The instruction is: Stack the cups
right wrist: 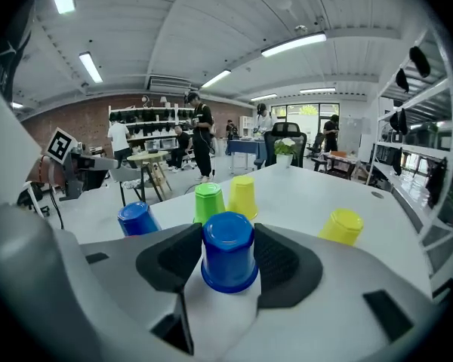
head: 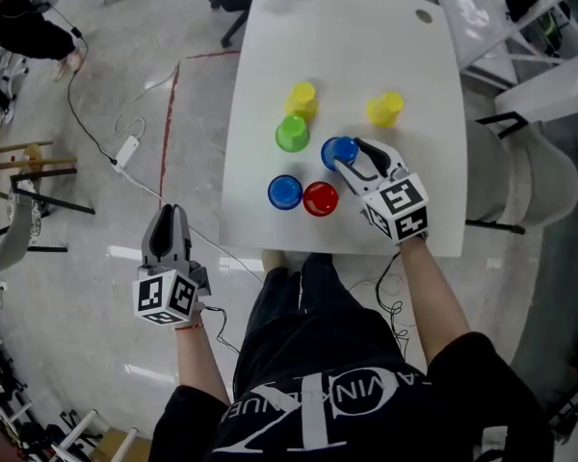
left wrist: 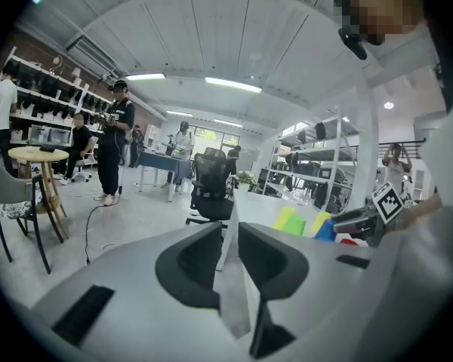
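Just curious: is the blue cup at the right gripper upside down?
Upside down: the blue cup shows its closed base on top.

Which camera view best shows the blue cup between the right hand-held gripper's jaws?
The right gripper view: the blue cup stands upside down, large, between the pads of the right hand-held gripper. The head view shows only its top from above. The left gripper view shows a distant blue sliver, not clearly this cup.

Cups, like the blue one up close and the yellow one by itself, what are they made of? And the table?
The blue cup and yellow cup look like plastic: one solid bright colour, smooth, slightly glossy, with moulded faceted bases. The table is smooth and white, probably laminate or painted board; I can't tell which.
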